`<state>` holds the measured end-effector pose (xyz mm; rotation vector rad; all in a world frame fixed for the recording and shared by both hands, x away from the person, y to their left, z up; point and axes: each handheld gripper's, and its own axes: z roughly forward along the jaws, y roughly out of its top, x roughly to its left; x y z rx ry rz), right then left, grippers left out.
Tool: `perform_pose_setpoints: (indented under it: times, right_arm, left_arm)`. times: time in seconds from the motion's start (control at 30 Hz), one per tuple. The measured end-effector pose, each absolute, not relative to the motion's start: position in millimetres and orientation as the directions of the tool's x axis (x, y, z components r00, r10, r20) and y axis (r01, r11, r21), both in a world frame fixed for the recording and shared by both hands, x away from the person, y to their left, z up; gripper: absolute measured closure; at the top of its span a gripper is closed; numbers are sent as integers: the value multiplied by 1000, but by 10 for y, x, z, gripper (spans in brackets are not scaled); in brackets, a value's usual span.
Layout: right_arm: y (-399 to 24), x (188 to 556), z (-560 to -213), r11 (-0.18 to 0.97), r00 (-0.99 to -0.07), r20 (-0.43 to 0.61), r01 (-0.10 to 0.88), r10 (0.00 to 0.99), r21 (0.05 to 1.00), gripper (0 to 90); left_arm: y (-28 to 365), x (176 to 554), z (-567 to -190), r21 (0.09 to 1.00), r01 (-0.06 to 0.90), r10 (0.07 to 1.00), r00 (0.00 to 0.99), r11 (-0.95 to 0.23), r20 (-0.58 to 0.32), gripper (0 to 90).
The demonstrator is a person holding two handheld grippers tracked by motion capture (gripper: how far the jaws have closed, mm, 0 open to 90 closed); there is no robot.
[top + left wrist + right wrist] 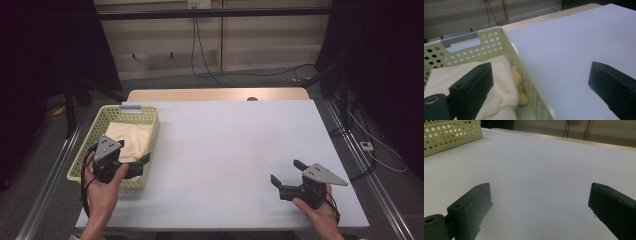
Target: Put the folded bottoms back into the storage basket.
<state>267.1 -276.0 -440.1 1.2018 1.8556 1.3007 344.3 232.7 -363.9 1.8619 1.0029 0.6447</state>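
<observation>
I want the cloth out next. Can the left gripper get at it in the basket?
Probably yes. The left gripper is open, straddling the basket wall, one jaw over the cloth; nothing covers the cloth.

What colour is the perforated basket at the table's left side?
Pale yellow-green, its basket walls dotted with round holes; clearest in the left gripper view.

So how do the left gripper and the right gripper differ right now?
The left gripper hangs over the near end of the pale green basket, one jaw above the cream cloth inside; the right gripper sits over bare white table, nothing between its jaws. The left is beside the basket wall, the right far from the basket. Both are open and hand-held.
</observation>
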Motion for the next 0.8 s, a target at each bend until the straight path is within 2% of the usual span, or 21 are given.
perform_pose_setpoints:
  times: [0.2,0.8]
  right_arm:
    - [-2758,2672,-4401,124,-438,43,346,898,930,45]
    - [-2762,2669,-4400,121,-439,47,346,897,931,45]
  left_arm:
    - [2218,3468,-3639,883,393,827,563,-257,-10,59]
    - [1874,3596,-3600,886,349,787,616,-305,29,59]
